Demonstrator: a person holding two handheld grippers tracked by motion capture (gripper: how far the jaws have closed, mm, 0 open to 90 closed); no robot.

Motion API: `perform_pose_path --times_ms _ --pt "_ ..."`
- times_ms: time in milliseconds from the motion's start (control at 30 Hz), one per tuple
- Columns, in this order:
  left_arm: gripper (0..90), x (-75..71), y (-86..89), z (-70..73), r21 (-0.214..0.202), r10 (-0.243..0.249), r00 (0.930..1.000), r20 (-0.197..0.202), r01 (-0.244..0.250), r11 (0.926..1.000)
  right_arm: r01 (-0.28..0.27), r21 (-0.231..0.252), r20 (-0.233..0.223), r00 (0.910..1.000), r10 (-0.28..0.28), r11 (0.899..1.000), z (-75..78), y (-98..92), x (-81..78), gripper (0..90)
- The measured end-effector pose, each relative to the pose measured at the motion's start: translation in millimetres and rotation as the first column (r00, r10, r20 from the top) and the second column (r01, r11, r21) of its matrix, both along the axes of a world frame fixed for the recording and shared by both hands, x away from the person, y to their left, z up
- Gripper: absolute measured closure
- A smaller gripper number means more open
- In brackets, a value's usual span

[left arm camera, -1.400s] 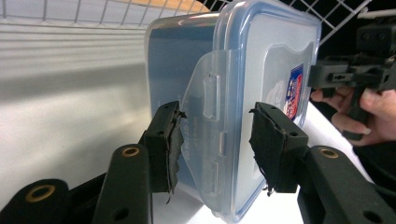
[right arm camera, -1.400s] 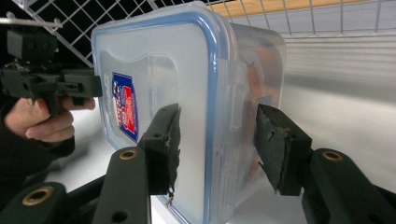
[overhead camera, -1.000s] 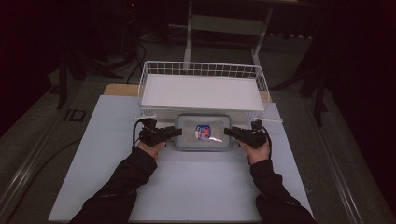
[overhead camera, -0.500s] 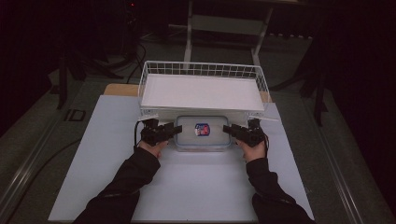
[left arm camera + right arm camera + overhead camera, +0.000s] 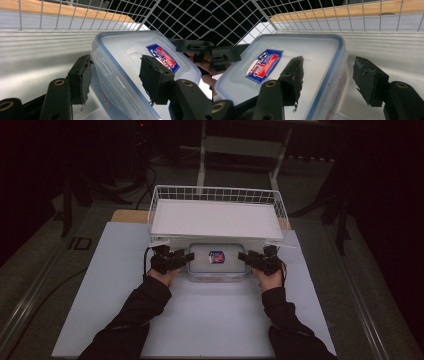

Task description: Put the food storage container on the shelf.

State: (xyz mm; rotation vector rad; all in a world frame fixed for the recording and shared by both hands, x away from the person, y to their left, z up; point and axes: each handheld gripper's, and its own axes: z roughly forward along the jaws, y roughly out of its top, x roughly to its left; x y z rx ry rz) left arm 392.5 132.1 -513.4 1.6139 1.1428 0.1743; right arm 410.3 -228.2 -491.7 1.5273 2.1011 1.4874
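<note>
Lidded plastic container [image 5: 216,262] sits under near edge of wire basket [image 5: 216,200], far end hidden. Left gripper [image 5: 186,258] and right gripper [image 5: 244,256] jaws have just been opening, straddling its ends, pads off. Contents unreadable.

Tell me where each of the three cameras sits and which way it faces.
High view: above the person's side, looking forward and down on the table; both forearms, left gripper, right gripper.
Left gripper view: rides that gripper, looking along its jaws, which straddle the container's end edge.
Right gripper view: rides the right gripper, jaws straddling the opposite end, basket wire behind.
Shared: the clear container with its blue-red label shows in all three.
</note>
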Motion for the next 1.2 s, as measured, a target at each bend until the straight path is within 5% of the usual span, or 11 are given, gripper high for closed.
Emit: perform_pose_path --times_ms 33,233,300,633,1000,1200 --pt "42.9 -0.4 -0.1 0.3 -0.003 0.000 1.0000 -0.005 0.000 1.0000 -0.021 -0.032 0.087 0.9959 0.023 0.999 -2.3 -2.6 3.6 40.7" --pt "41.5 -4.2 -0.3 0.6 -0.015 -0.011 0.9998 -0.016 0.010 0.9998 -0.020 -0.026 0.091 0.9956 0.022 0.999 0.4 -6.3 0.5 39.4" --pt "39.6 -4.9 -0.4 0.8 -0.011 -0.012 0.9998 -0.013 0.011 0.9999 -0.022 0.008 0.021 0.9996 0.021 1.000 2.6 -4.6 -5.0 39.0" --pt "23.7 -24.9 13.3 6.1 -0.013 -0.047 0.9988 0.015 0.047 0.9988 -0.024 0.005 0.056 0.9981 0.023 1.000 2.3 -12.4 -19.5 38.4" --pt "11.0 -65.2 26.7 20.6 -0.067 -0.103 0.9932 0.054 0.106 0.9921 -0.115 -0.010 0.111 0.9871 0.115 0.993 20.2 -6.5 -56.5 36.6" --pt "0.8 -85.9 27.4 30.4 -0.025 -0.139 0.9859 0.093 0.142 0.9895 -0.157 -0.036 0.132 0.9782 0.160 0.987 23.2 4.7 -72.8 36.8"
